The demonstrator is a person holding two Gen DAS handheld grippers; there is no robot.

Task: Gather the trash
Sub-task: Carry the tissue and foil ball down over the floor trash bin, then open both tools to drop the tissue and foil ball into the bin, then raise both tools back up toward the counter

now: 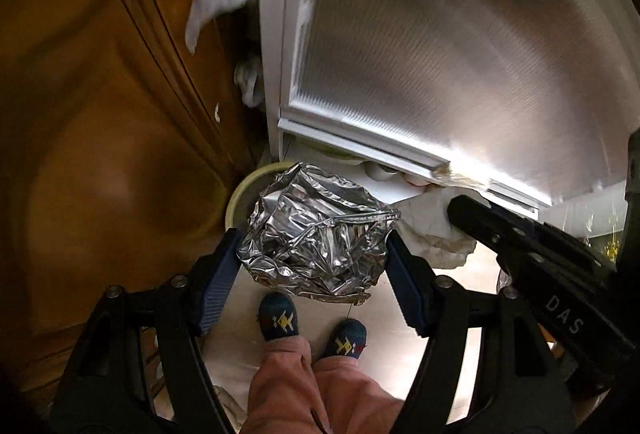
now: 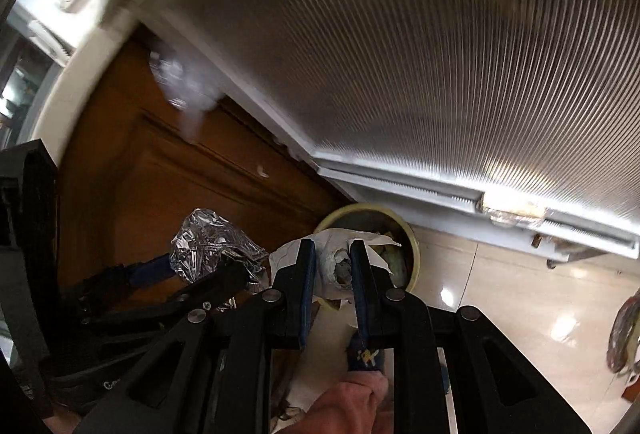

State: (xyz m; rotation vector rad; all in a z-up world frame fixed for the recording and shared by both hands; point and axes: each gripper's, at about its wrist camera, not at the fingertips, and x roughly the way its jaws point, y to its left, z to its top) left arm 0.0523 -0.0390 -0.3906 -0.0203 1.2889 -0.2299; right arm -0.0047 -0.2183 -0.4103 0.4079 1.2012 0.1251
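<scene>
I have both pieces of trash in hand and neither is in the bin yet, so I judge the collecting done and the dropping left. My left gripper [image 1: 312,254] has its blue-padded fingers spread wide and pressed on either side of the crumpled ball of silver aluminium foil [image 1: 316,234], which sits at the centre of the left wrist view. My right gripper [image 2: 333,266] has its fingers drawn close together, pinching the crumpled wad of white paper [image 2: 340,262] at the lower centre of its own view. The round pale-yellow waste bin [image 2: 414,254] stands on the glossy beige tiled floor [image 2: 520,298], below the ribbed white door [image 2: 440,54] and beside the brown wooden cabinet [image 2: 192,190]. The right wrist view shows the bin's open mouth with rubbish already in it, directly behind the paper, and the foil off at centre left, beside the bin rather than over it. The left wrist view gives only a sliver of the bin rim at the foil's left edge, but it alone shows my two feet in dark patterned socks [image 1: 278,318] and pink trouser legs [image 1: 296,386] at the bottom centre.
</scene>
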